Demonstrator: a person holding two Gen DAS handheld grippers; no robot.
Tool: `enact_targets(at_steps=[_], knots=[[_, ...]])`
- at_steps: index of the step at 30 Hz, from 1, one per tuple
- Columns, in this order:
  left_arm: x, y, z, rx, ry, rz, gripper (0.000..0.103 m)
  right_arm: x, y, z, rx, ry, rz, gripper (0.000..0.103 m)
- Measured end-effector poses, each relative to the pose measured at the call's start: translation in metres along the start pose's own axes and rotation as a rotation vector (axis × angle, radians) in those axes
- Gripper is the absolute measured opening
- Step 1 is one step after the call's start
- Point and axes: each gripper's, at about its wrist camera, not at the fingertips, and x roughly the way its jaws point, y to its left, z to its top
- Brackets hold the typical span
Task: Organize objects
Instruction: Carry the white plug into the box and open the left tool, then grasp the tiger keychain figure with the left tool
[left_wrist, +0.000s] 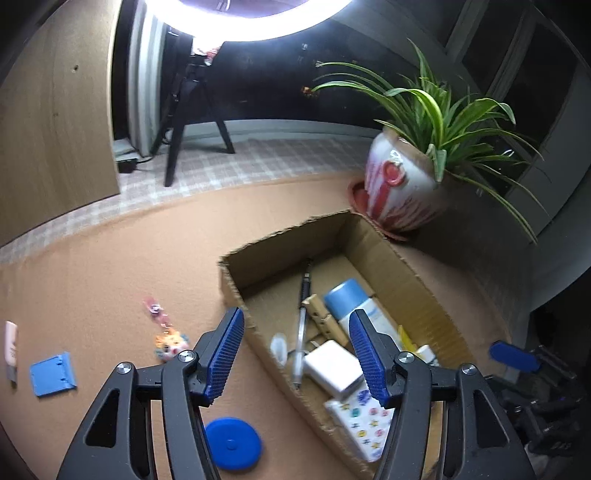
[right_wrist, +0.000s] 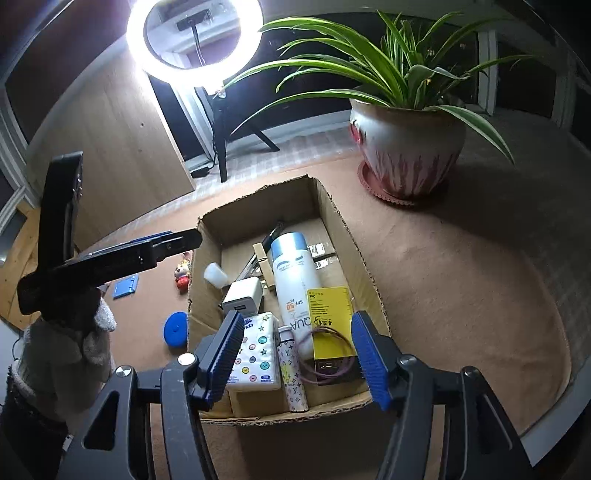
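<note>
An open cardboard box (left_wrist: 280, 232) (right_wrist: 258, 195) stands on the tan table. It holds a sunscreen bottle (right_wrist: 295, 280), a white charger (left_wrist: 332, 371) (right_wrist: 242, 295), a tissue pack (right_wrist: 256, 350), a yellow box (right_wrist: 330, 321), a pen (left_wrist: 303, 314) and a small white cap (left_wrist: 279, 345). My left gripper (left_wrist: 295, 354) hovers open over the box's left wall, nothing between its pads. My right gripper (right_wrist: 297, 354) hangs open above the box's near end, also empty. Left of the box lie a blue disc (left_wrist: 232, 448) (right_wrist: 175, 328), a blue flat piece (left_wrist: 53, 374), a toy keychain (left_wrist: 168, 339) and a pink tube (left_wrist: 11, 347).
A potted spider plant (left_wrist: 402, 184) (right_wrist: 406, 155) stands behind the box on the right. A ring light (right_wrist: 195, 40) on a tripod and a wooden board (left_wrist: 55, 129) rise beyond the table's far edge. A gloved hand (right_wrist: 74, 339) holds the left gripper.
</note>
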Motion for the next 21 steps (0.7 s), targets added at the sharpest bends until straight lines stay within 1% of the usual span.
enact_targets(at_steps=[7,12,17,21], knots=[[-0.010,0.031,-0.005,-0.041,0.009,0.019,0.063,0.002,0.003,-0.003,0.023,0.008,0.020,0.057],[-0.019,0.065,-0.021,-0.082,0.025,0.053,0.063,-0.001,0.007,-0.006,0.042,0.002,0.046,0.057],[-0.019,0.094,-0.039,-0.120,0.063,0.087,0.062,-0.005,0.014,-0.009,0.057,-0.004,0.078,0.057],[-0.014,0.100,-0.048,-0.121,0.084,0.097,0.061,-0.007,0.022,-0.013,0.049,-0.004,0.086,0.057]])
